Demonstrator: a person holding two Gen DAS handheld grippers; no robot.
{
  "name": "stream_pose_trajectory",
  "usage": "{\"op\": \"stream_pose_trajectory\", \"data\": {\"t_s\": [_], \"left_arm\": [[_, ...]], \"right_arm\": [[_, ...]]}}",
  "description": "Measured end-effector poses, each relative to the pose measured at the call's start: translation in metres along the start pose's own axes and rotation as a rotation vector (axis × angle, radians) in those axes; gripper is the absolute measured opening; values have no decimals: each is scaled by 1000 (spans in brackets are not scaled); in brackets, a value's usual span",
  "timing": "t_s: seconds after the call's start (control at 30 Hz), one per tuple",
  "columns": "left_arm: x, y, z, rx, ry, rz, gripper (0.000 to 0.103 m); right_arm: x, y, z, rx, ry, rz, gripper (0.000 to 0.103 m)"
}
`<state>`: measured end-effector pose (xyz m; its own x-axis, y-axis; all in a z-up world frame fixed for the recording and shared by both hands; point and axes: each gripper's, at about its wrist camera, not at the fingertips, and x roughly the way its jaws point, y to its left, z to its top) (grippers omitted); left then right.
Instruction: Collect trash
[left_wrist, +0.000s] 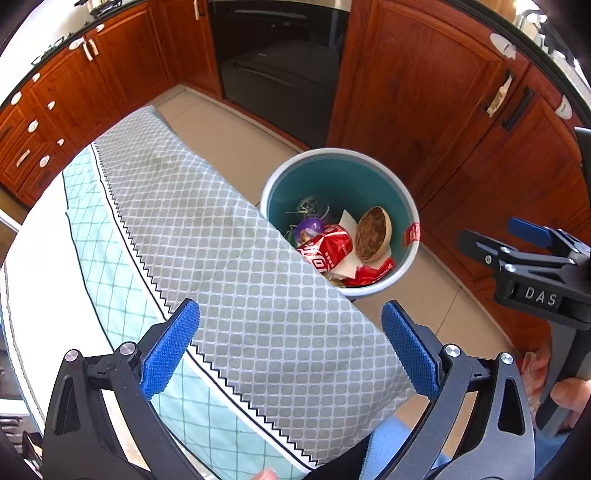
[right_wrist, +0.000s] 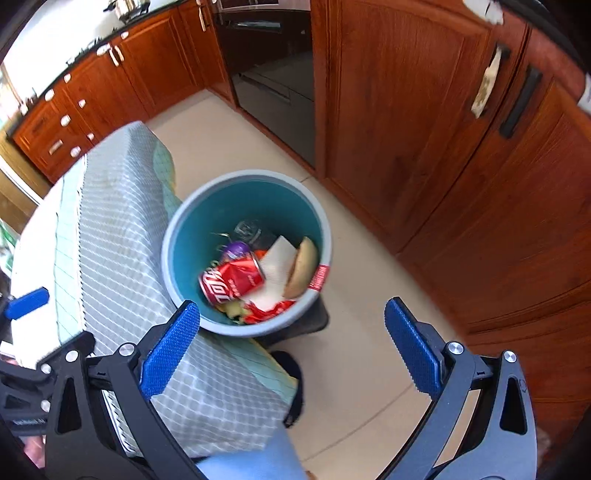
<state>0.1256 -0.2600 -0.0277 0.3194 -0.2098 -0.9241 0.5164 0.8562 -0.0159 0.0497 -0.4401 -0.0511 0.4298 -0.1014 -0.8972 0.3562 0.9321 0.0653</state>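
You hold two grippers, both aimed steeply down at one round trash bin (right_wrist: 245, 186) with a grey rim and teal inside, standing on the pale tiled floor (right_wrist: 369, 332) at the hanging edge of one table cloth (left_wrist: 221, 258) in grey and mint check. Your right gripper (right_wrist: 291, 325) stands wide with nothing between its two blue pads, and the bin sits at about 11 o'clock from its middle. Your left gripper (left_wrist: 290, 332) is likewise spread wide and empty, over the cloth, with the bin at 1 o'clock.

Inside the bin you can count one crushed red soda can (right_wrist: 232, 280), one brown paper bowl (right_wrist: 303, 267) tipped on edge, one white napkin (right_wrist: 275, 264), one purple wrapper (right_wrist: 236, 249) and one red wrapper (right_wrist: 273, 308) at the bin's 6 o'clock side; the rest is too blurred to name. One dark oven (left_wrist: 280, 66) sits at 12 o'clock between the wooden cabinets (left_wrist: 424, 110)
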Motion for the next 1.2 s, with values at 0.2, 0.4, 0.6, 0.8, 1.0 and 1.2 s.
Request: {"op": "stream_pose_trajectory", "data": {"t_s": [0.2,0.4,0.6,0.8,1.0,1.2], "left_arm": [[-16,3,-11,-22,-20,-13,99],[-26,2,-15,-11,-42,-14,99],[-25,4,-16,-14,-40,-14,99],[-10,9,-18,-19,-8,-10,99],[5,13,-21,-23,21,-7,99],[19,17,-28,-26,56,-14,99]], "right_arm": [[-20,10,-12,-76,-25,-70,96],[-37,15,-15,-86,-55,-97,96],[-29,19,-15,-90,-28,-107,96],[-9,26,-21,-100,21,-99,96],[9,30,-27,-99,63,-93,96],[22,33,-33,-98,91,-87,96]]}}
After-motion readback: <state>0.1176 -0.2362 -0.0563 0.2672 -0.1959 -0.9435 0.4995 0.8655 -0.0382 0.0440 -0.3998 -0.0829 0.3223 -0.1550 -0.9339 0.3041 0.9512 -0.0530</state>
